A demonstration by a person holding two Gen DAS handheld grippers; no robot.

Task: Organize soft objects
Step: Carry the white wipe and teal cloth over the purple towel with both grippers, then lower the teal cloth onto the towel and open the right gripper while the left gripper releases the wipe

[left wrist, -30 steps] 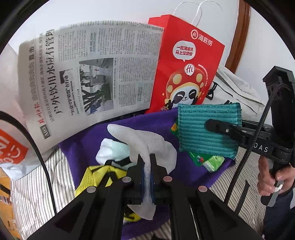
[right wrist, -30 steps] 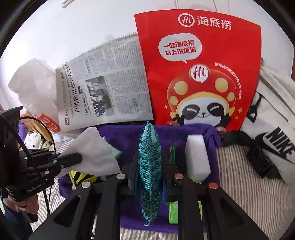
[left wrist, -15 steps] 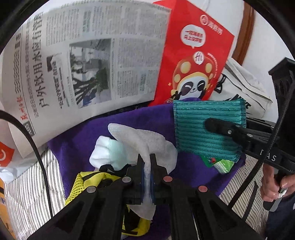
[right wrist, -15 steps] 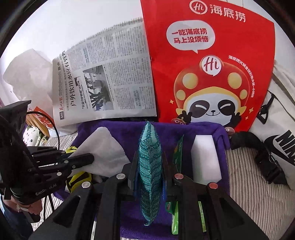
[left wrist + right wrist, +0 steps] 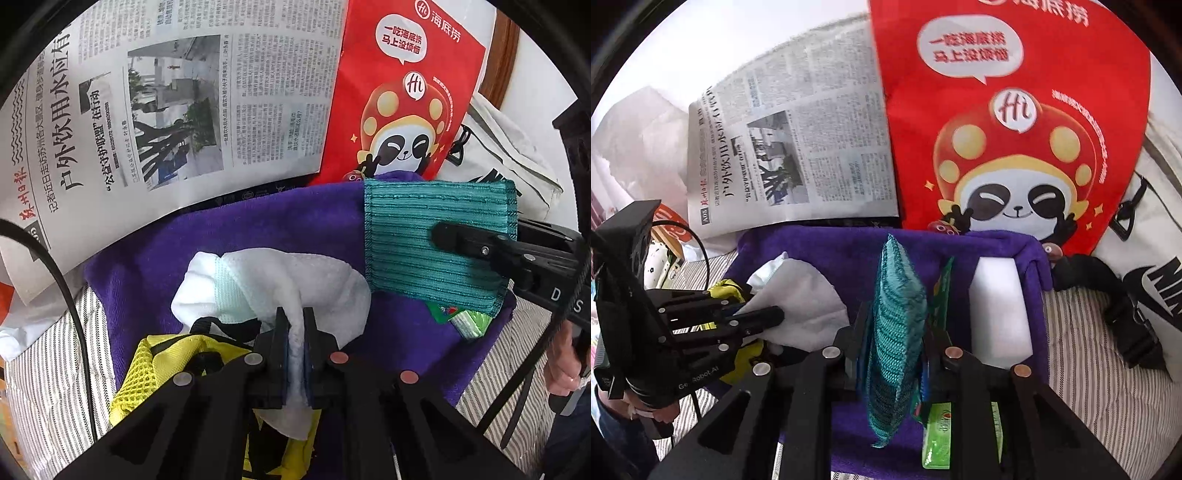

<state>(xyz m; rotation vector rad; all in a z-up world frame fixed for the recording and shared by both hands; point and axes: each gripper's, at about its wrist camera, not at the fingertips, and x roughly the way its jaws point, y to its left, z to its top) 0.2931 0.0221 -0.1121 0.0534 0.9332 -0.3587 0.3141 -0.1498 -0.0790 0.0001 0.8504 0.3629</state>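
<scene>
Gripping a white fleecy cloth, the left gripper has its two pads nearly together with a fold of the fabric pinched between them; the rest of the cloth bulges out ahead of the fingers and a corner hangs below. Right gripper clamps a teal ribbed knitted pad edge-on, jaws parted only by the pad's thickness, having just eased slightly wider while the pad remains between them; lower corner of the pad dangles under the fingers. Both items are held over a purple plush towel spread on a grey-and-white striped sheet. On the towel: a white foam block at the right, a green foil packet just beside the pad, a yellow mesh bag under the left gripper. Behind the towel stand a folded newspaper and a red paper bag with panda print. A hand holds the right tool's grip.
</scene>
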